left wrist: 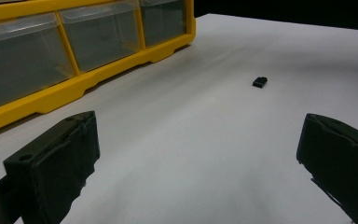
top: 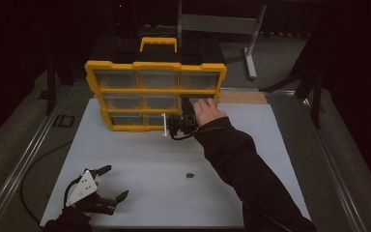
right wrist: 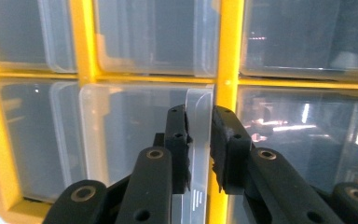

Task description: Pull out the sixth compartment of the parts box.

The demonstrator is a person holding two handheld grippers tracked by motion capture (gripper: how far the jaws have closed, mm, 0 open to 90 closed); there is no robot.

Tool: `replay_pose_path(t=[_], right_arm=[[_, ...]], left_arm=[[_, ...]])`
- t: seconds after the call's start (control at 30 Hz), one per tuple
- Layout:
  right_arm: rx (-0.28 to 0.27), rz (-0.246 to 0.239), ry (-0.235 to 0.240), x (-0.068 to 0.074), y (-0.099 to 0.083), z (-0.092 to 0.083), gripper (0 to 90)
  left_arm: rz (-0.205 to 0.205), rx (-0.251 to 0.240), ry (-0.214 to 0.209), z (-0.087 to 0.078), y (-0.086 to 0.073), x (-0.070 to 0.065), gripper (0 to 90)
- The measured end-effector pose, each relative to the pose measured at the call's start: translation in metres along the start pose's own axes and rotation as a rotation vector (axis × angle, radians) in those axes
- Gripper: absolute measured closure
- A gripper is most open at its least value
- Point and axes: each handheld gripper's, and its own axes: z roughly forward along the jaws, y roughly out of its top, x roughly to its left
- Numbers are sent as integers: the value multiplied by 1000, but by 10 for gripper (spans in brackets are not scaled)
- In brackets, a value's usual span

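A yellow organizer [top: 155, 65] with several clear drawers stands upright at the back of the white table [top: 140, 159]. My right gripper [top: 186, 103] reaches against its lower right part. In the right gripper view the right gripper [right wrist: 199, 122] is shut on the clear pull tab [right wrist: 198, 100] of a drawer [right wrist: 130, 135], beside a yellow divider [right wrist: 228, 56]. My left gripper [top: 113, 182] rests low at the table's front left, jaws wide open, and nothing lies between them in the left gripper view [left wrist: 198, 144]. A small black piece [top: 190, 175] [left wrist: 259, 82] lies on the table.
The organizer's yellow carry handle [top: 158, 43] sticks up behind it. A grey metal stand [top: 249, 53] is on the floor beyond the table. A dark cable [top: 29, 169] loops off the table's left edge.
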Motion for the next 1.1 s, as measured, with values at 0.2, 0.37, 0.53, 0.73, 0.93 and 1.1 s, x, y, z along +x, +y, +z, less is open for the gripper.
replay_pose_path(t=[0.2, 0.37, 0.53, 0.73, 0.93, 1.1], right_arm=[[0, -17, -24, 3, 0, -1, 774], [-5, -9, -12, 5, -1, -4, 772], [0, -7, -8, 5, 0, -8, 771], [-7, -4, -14, 6, 0, -12, 771], [-23, -11, -20, 7, -2, -16, 774], [-26, -2, -12, 4, 0, -22, 778]], left_arm=[[-1, 0, 0, 0, 0, 0, 4], [-1, 0, -1, 0, 0, 0, 4], [-2, 1, -3, 0, 0, 0, 4], [0, 1, -1, 0, 0, 0, 4], [1, 0, -1, 0, 0, 0, 4], [2, 1, 0, 0, 0, 0, 4]])
